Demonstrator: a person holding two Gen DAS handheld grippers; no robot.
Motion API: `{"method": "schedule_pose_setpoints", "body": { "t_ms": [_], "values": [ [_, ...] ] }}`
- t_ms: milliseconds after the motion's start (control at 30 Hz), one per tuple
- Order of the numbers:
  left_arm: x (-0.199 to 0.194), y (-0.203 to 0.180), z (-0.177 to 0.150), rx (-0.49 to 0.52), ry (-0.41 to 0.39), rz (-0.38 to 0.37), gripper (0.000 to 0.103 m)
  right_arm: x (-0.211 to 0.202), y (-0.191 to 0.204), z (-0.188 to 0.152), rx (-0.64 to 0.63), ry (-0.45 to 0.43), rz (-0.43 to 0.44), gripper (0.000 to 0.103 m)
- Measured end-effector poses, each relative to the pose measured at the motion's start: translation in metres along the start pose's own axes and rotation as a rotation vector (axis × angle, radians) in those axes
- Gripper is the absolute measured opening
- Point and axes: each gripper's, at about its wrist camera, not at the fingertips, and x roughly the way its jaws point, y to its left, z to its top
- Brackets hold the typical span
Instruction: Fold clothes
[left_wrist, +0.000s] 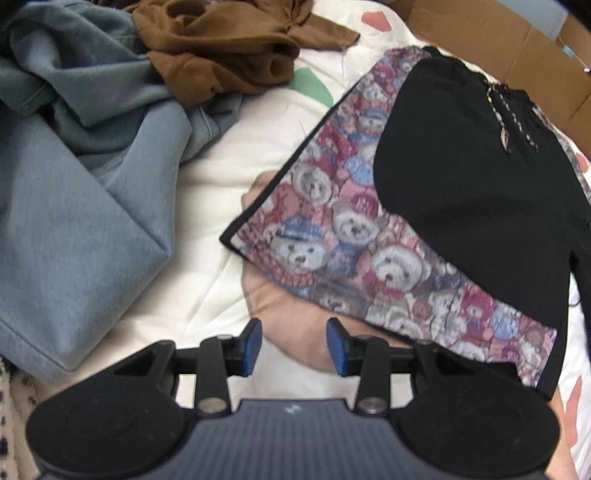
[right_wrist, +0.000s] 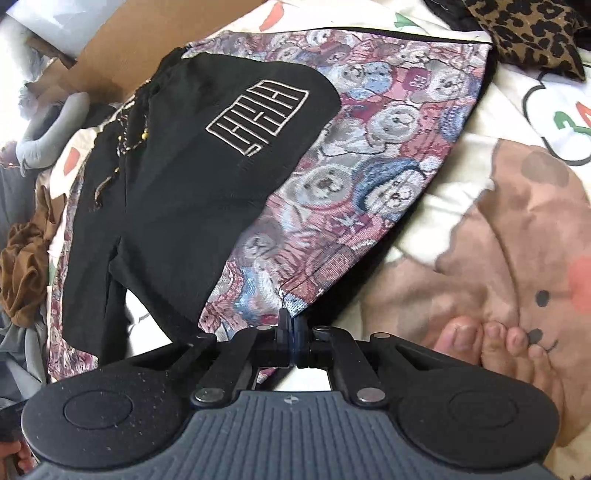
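Observation:
A pair of shorts, black in the middle with teddy-bear print side panels and a drawstring, lies spread flat on the printed bedsheet. In the left wrist view my left gripper hovers open over the sheet just short of the shorts' near hem, with nothing between its blue pads. In the right wrist view the shorts show a white line logo on the black part. My right gripper is shut, and the near corner of the bear-print hem runs into its closed tips.
A blue-grey garment and a crumpled brown one lie to the left of the shorts. A cardboard box stands behind them. A leopard-print item lies at the far right. A person's bare toes rest beside my right gripper.

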Motion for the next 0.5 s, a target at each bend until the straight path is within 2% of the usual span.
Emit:
{"method": "schedule_pose_setpoints", "body": {
  "t_ms": [233,400,500],
  "values": [
    [-0.007,-0.012,0.009,-0.025,-0.042,-0.037,0.041,0.002,0.003,-0.003,-0.036,0.052,-0.072,0.000],
    [-0.010,-0.036,-0.007,-0.086,-0.046,-0.131,0.041,-0.001,0.015,-0.004,-0.080,0.093,-0.160,0.000],
    [-0.010,-0.057,-0.021,-0.134,-0.036,-0.196,0.041,-0.011,0.024,-0.007,-0.113,0.090,-0.154,0.000]
  ]
}}
